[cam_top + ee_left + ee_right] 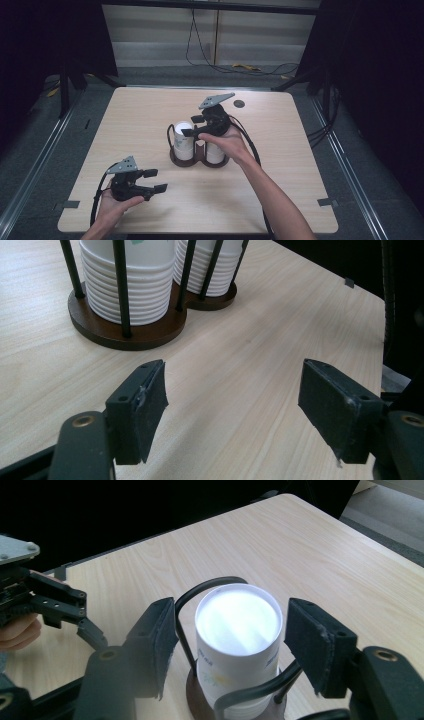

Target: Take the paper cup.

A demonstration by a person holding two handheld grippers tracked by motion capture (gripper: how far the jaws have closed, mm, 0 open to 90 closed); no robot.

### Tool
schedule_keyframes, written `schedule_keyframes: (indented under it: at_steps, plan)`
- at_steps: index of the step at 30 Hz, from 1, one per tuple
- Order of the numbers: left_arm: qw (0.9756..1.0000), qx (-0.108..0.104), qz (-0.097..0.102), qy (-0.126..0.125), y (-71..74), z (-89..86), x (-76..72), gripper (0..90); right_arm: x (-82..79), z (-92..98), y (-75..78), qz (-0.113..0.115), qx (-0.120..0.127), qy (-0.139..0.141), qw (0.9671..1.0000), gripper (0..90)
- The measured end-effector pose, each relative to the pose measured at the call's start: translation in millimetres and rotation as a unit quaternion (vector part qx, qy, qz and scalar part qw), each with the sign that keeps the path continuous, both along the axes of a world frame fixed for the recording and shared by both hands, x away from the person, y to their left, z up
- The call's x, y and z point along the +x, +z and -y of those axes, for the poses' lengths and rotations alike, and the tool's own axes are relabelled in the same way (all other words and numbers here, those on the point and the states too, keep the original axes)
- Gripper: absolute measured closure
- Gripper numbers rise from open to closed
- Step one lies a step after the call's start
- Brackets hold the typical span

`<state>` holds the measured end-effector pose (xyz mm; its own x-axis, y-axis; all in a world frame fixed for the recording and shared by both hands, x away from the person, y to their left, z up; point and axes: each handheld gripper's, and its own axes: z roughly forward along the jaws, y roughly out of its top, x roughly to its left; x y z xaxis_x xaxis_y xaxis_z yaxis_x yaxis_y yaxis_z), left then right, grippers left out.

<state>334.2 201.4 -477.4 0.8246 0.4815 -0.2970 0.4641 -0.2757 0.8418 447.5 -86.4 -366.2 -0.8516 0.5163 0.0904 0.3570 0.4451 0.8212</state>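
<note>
A dark wooden holder (pixel 197 161) with black wire rods stands mid-table and carries two stacks of white paper cups, a left stack (pixel 183 141) and a right stack (pixel 215 152). My right gripper (pixel 190 126) hovers over the left stack. In the right gripper view, its jaws straddle the top cup (pixel 237 620) with a gap on each side, open and touching nothing. My left gripper (pixel 157 180) rests near the table's front left, open and empty, pointing toward the holder (pixel 110 332) and its cup stacks (pixel 127 285).
The light wooden table (pixel 280 190) has a small dark round inset (pixel 239 104) near its far edge. Black cables trail from both grippers. Beyond the table, cables lie on the grey floor (pixel 250 67). Dark curtains flank both sides.
</note>
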Motion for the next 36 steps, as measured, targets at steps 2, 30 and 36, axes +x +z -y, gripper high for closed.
schedule_keyframes:
  at_steps: [2, 30, 36]
  plan:
    - [1.0000, 0.000, 0.001, 0.000, 0.1, -0.1, -0.2, 27.2, 2.6, -2.3, 1.0, 0.000, -0.004, -0.001, 1.0000, 36.7]
    - [1.0000, 0.001, 0.001, 0.001, 0.1, -1.4, 0.6, 27.2, 25.5, -30.5, -5.9, -0.037, -0.082, 0.023, 0.9956, 32.8]
    - [1.0000, 0.002, 0.002, 0.001, 0.3, -1.5, 0.5, 27.2, 30.4, -32.7, -7.3, -0.058, -0.110, 0.032, 0.9917, 33.3]
